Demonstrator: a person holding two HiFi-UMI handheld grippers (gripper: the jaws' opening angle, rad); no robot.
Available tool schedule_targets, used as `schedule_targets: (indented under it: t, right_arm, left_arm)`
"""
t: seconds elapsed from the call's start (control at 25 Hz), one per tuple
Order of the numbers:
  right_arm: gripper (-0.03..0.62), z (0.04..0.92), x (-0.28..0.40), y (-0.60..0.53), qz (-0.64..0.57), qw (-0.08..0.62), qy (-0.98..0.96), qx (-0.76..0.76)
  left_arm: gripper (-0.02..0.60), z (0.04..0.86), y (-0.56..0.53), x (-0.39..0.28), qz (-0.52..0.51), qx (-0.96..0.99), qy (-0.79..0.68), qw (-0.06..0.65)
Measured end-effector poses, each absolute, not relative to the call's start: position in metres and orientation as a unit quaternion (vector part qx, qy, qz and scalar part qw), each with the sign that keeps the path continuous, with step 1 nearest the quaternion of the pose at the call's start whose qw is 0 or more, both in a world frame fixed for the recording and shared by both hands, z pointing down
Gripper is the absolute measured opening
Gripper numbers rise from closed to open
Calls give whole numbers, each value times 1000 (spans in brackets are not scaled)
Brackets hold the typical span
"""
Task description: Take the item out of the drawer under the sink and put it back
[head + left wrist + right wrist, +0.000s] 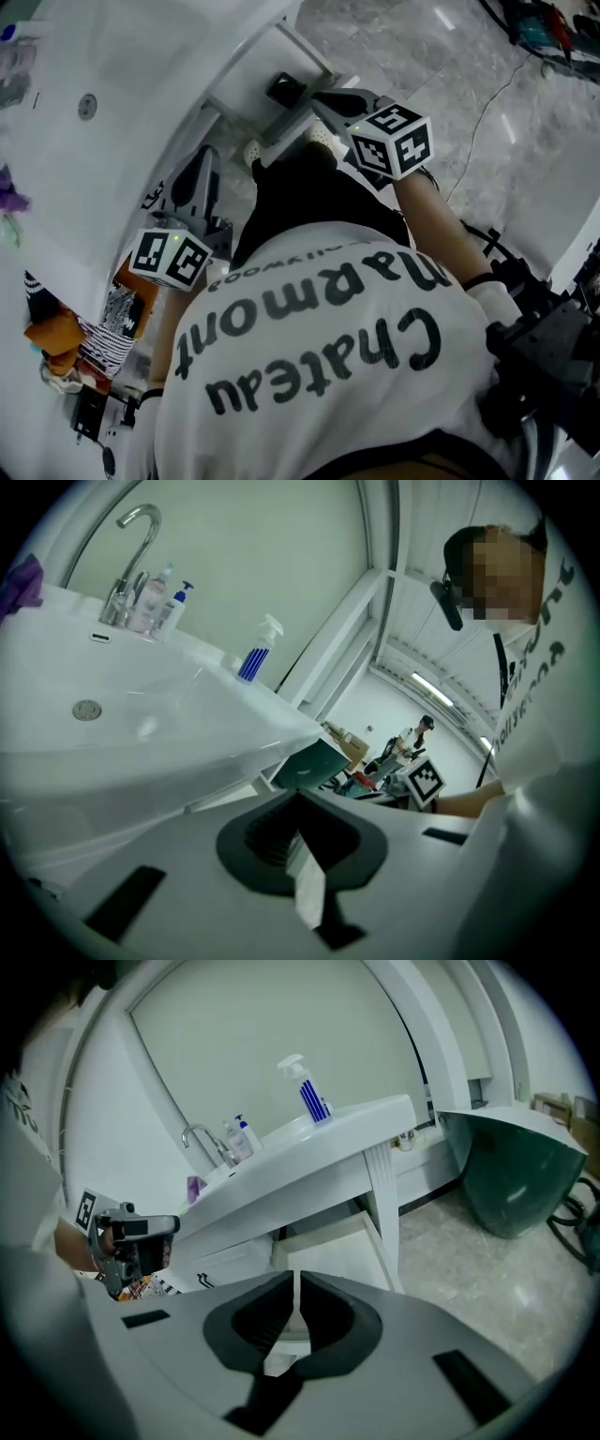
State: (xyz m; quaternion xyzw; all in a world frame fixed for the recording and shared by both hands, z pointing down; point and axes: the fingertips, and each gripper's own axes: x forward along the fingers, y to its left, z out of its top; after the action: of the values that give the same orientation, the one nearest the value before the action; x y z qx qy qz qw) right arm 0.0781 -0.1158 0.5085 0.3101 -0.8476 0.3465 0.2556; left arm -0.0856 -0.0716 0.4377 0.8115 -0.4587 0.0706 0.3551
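Note:
The white drawer under the sink stands pulled out; its open box also shows in the head view beside the sink. I see no item in it or in either gripper. My right gripper is shut and empty, pointing at the drawer from just in front of it, and reaches toward the drawer in the head view. My left gripper is shut with nothing held; it sits lower left, beside the basin.
A dark green bin stands on the marble floor right of the vanity. A blue spray bottle, soap bottles and a faucet sit on the sink top. Cables lie on the floor. Colourful cloths hang at left.

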Motion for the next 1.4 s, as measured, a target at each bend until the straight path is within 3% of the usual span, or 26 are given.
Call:
schedule_targets:
  t: [0.56, 0.68, 0.8, 1.12, 1.4]
  right_arm:
    - [15, 553, 55, -117, 323, 343, -826, 308]
    - [101, 560, 49, -119, 328, 354, -820, 308]
    - [117, 566, 42, -119, 323, 368, -817, 305]
    - [255, 582, 43, -126, 278, 409, -812, 310]
    - [284, 603, 41, -134, 276, 444, -791, 318]
  left_arm:
    - [9, 494, -24, -127, 133, 819, -417, 371]
    - [9, 506, -24, -130, 146, 822, -410, 367]
    - [9, 514, -22, -134, 165, 825, -403, 361]
    - [9, 517, -17, -140, 164, 820, -406, 369]
    - [9, 518, -6, -160, 168, 805, -426, 376]
